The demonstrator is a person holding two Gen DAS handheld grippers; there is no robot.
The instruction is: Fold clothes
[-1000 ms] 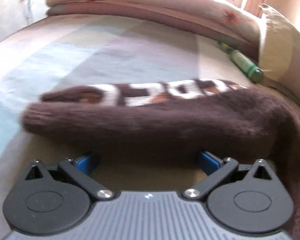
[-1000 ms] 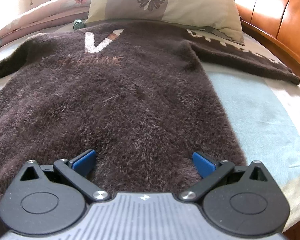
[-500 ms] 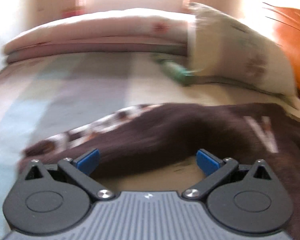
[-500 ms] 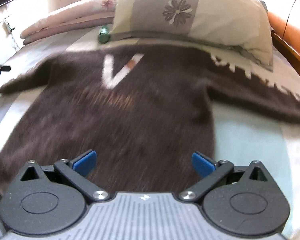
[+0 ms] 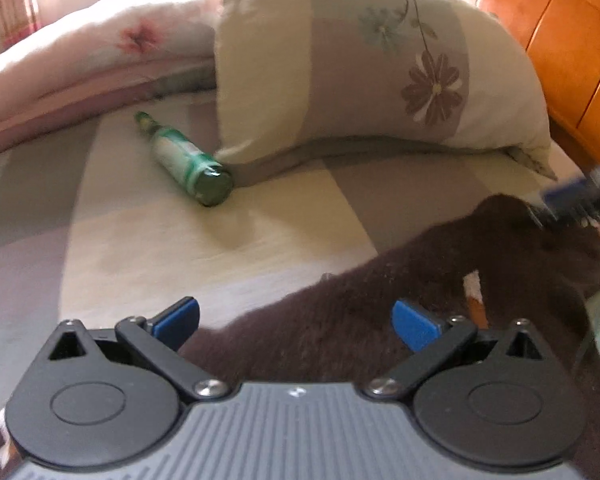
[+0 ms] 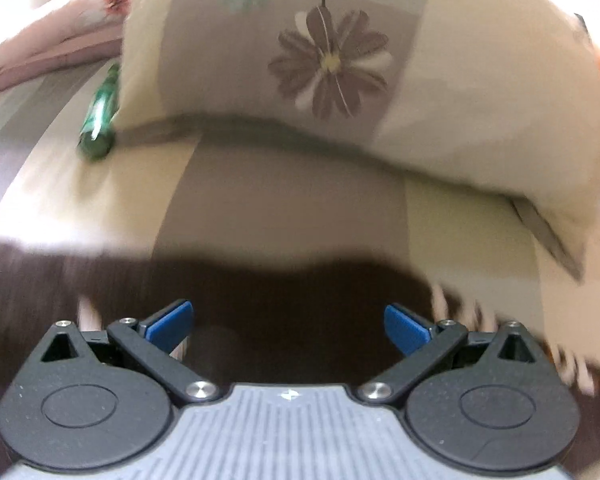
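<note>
A dark brown fuzzy sweater (image 5: 440, 280) with a white and orange mark lies spread on the bed. My left gripper (image 5: 296, 320) is open, its blue fingertips low over the sweater's upper edge near the shoulder. In the right wrist view the sweater (image 6: 284, 312) is blurred, with white patterned trim on its sleeve at the right. My right gripper (image 6: 288, 320) is open, just above the sweater's top edge near the collar. Its blue tip also shows in the left wrist view (image 5: 572, 192), beside the sweater's far edge.
A floral pillow (image 5: 380, 64) (image 6: 340, 64) leans just beyond the sweater. A green bottle (image 5: 184, 160) (image 6: 98, 116) lies on the striped bedsheet (image 5: 160, 240) by the pillow's left corner. A folded pink quilt (image 5: 80, 64) lies at the back left. An orange wooden headboard (image 5: 572, 52) stands at the right.
Both grippers have moved up the sweater from its sleeve and hem toward the collar edge near the pillow. The left one also swung right. Both stay open.
</note>
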